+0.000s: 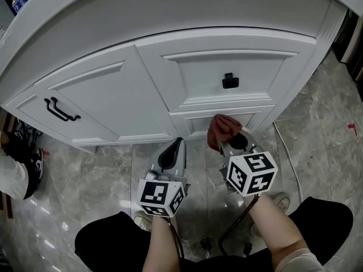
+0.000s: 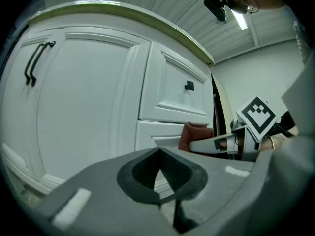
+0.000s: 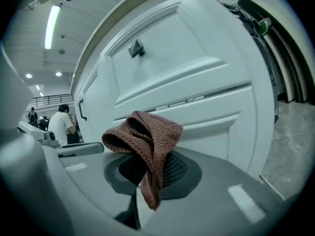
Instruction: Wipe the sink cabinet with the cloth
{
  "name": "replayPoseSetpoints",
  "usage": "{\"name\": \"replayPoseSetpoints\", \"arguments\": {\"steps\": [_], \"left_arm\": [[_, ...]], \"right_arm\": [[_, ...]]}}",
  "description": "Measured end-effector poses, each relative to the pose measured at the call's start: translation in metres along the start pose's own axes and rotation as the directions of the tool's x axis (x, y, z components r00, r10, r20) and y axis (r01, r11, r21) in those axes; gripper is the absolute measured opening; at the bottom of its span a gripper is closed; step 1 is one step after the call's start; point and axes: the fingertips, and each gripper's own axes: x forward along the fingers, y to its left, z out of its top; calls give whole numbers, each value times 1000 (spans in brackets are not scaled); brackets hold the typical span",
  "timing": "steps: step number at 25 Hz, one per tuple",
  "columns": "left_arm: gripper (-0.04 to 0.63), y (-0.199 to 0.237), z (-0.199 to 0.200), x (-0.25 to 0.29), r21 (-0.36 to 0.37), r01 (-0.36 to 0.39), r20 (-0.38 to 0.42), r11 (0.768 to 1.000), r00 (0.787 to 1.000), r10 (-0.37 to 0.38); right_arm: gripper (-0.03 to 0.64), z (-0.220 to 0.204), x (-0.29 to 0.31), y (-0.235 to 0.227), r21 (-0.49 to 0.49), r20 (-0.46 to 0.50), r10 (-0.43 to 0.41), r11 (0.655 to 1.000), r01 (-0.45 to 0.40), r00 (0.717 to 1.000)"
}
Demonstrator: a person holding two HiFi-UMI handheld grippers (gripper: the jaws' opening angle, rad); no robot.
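The white sink cabinet curves in front of me, with a black bar handle on its door and a black knob on its upper drawer. My right gripper is shut on a brown knitted cloth, which is held at the lower drawer front. In the right gripper view the cloth bunches over the closed jaws of the right gripper, just short of the drawer panel. My left gripper hangs beside it to the left, shut and empty, its closed tips pointing at the cabinet.
A grey marble floor lies below the cabinet. A white cable runs along the floor at the right. A person's shoe and leg are at the far left. A person stands far off in the right gripper view.
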Motion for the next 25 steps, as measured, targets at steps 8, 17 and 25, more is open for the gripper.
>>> {"name": "replayPoseSetpoints", "arguments": {"steps": [8, 17, 25], "left_arm": [[0, 48, -5, -24, -18, -88, -1, 996, 996, 88], [0, 53, -15, -21, -5, -74, -13, 997, 997, 74], [0, 33, -17, -13, 4, -24, -25, 1000, 999, 24]], "right_arm": [[78, -49, 62, 74, -101, -107, 142, 983, -152, 984], [80, -67, 79, 56, -27, -129, 79, 996, -83, 989], [80, -70, 71, 19, 63, -140, -20, 998, 29, 990]]}}
